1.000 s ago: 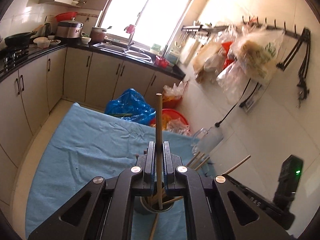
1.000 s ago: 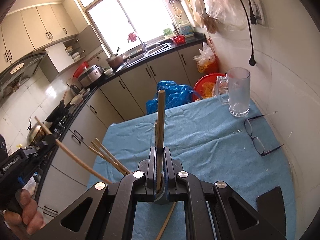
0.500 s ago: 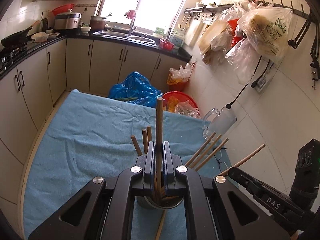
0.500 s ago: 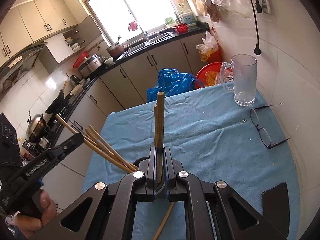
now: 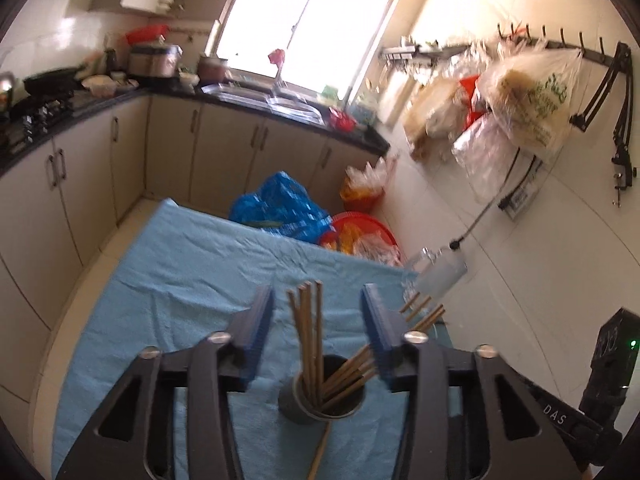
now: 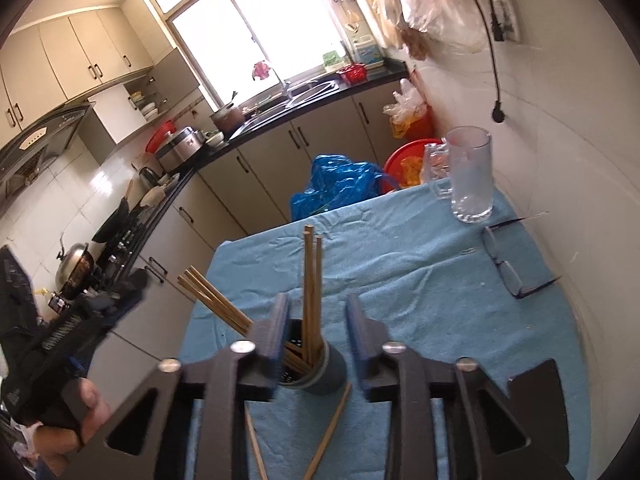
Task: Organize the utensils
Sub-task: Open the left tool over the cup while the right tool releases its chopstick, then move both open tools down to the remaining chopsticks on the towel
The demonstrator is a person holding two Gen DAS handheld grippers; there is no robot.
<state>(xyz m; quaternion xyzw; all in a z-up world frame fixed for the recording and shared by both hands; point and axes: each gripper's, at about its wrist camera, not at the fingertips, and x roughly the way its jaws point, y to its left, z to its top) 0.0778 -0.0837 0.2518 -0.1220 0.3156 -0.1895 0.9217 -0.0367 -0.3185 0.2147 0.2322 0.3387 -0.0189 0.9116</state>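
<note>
Chopsticks stand bundled in a dark round holder on the blue cloth, and we see more of them leaning out to one side. Our left gripper has just been opening; its jaws stand spread either side of the upright sticks and touch none. Our right gripper has also just been opening, jaws apart around the same holder, the sticks free between them. Two loose chopsticks lie on the cloth just before the holder. The table's far edge drops to a blue bag; bare cloth lies open beyond the holder. Only the right view shows the glass mug upright by the wall and the spectacles near it, plus a hand on the other tool. The left view alone shows the hanging bags.
</note>
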